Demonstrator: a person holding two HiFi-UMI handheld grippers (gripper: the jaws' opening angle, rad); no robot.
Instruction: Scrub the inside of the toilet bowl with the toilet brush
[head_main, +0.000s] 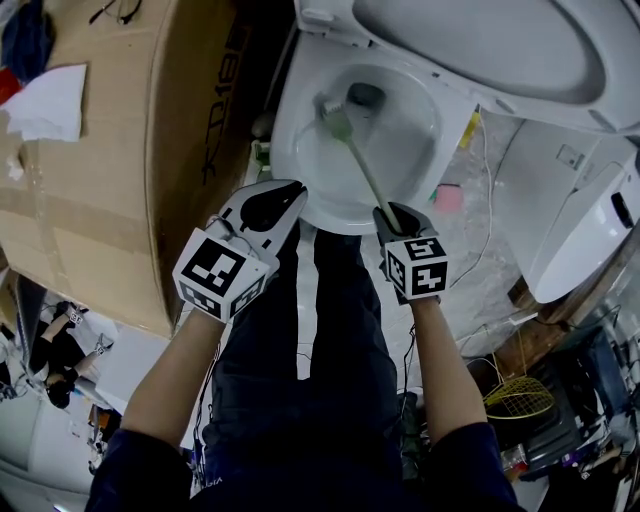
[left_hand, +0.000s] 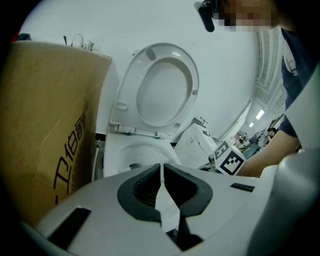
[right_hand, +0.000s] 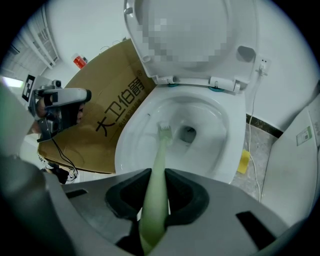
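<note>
The right claw (right_hand: 155, 192) pinches the pale green handle of the toilet brush (right_hand: 161, 150). The brush head rests inside the toilet bowl (right_hand: 215, 130), just beside the drain hole. The left claw (left_hand: 161, 185) is pressed together on nothing and hovers over the bowl's near rim. The seat (left_hand: 165, 90) is raised. A cardboard box (head_main: 120, 150) stands left of the bowl.
</note>
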